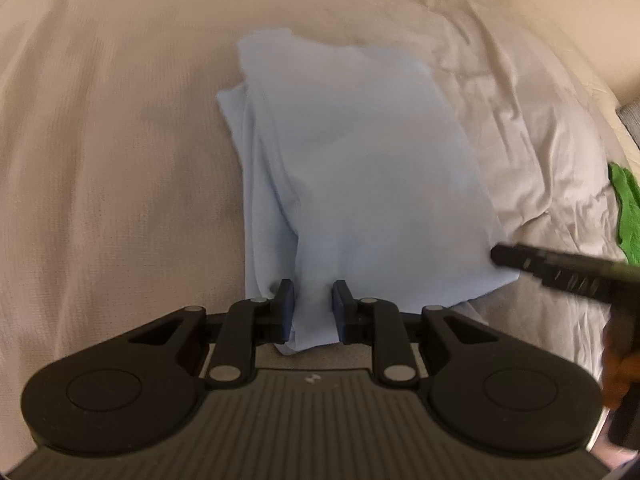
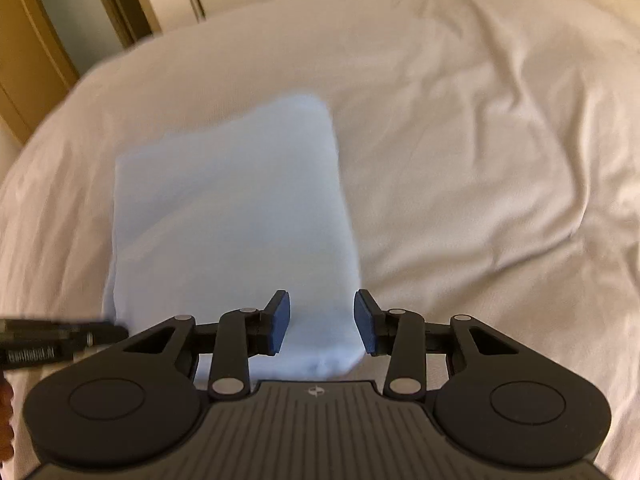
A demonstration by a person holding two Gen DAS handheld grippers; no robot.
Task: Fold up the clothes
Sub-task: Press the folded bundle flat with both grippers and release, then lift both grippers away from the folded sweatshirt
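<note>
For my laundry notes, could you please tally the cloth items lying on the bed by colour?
Light blue: 1, the folded garment, its near edge between both grippers' pads.
Green: 1, a cloth at the right edge of the left wrist view, only partly in view.
Total: 2 cloth items on the bed cover.

Both grippers angled down, parted
</note>
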